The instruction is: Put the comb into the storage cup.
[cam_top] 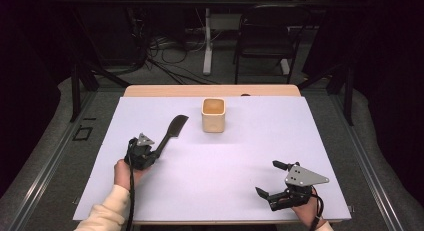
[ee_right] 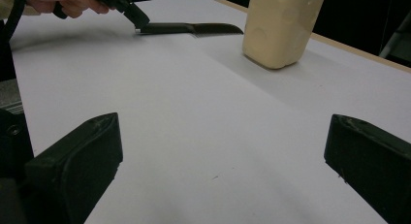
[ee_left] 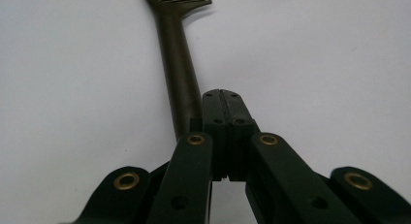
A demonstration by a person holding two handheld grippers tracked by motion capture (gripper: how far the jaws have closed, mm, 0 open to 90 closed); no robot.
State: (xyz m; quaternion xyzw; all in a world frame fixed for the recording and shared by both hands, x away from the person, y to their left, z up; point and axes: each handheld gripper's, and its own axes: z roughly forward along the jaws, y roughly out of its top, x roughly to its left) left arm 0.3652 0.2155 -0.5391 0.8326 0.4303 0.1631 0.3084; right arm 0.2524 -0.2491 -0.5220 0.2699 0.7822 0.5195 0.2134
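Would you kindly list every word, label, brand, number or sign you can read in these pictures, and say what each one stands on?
None: no readable text appears anywhere.
Cream square plastic cup: plain walls, no print.
Black slotted plastic spatula: no marking to be made out.
Left gripper and right gripper, with its grey three-cornered plate: screws and holes, no lettering.
White table sheet: blank.

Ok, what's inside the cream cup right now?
From the high view the cream cup shows just a bare tan inner wall; no utensil sticks out. Its floor is hidden by the rim, and the black spatula lies outside.
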